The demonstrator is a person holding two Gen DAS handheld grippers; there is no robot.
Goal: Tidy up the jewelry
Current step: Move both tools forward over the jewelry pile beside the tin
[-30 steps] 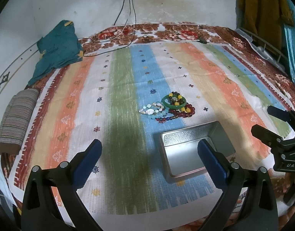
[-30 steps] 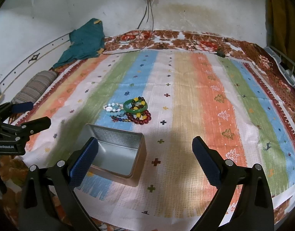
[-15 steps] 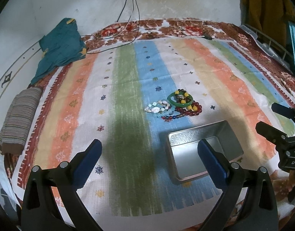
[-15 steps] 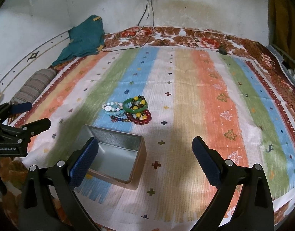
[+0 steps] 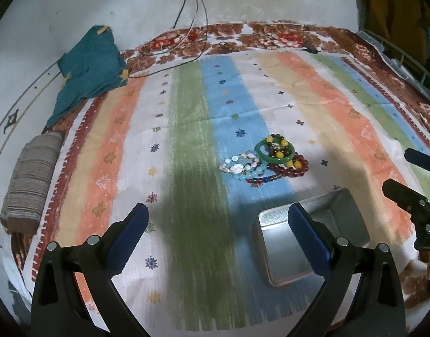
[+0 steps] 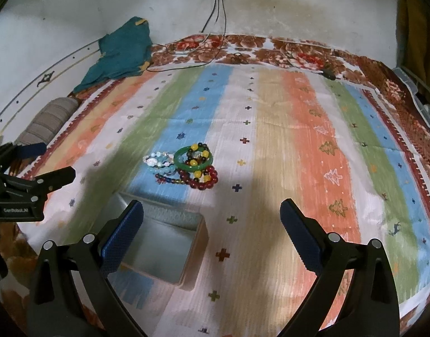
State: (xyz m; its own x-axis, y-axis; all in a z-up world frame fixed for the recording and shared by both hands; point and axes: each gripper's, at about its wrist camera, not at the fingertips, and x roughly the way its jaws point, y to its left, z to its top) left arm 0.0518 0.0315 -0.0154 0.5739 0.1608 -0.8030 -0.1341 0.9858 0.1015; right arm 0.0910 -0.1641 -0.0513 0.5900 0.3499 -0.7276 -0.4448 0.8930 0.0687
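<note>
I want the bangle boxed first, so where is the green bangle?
In both wrist views the green bangle lies mid-cloth atop the bead bracelets, just beyond the open metal tin.

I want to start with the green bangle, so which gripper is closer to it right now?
Hard to tell. The left gripper sits back and left of the green bangle; the right gripper sits back, slightly right. Both are open.

Home bedroom, striped bedspread (image 5: 192,146) over floral blanket (image 6: 299,53), folded clothes (image 5: 88,67) against stained wall (image 6: 299,8), dangling charger cables (image 5: 198,14)
</note>
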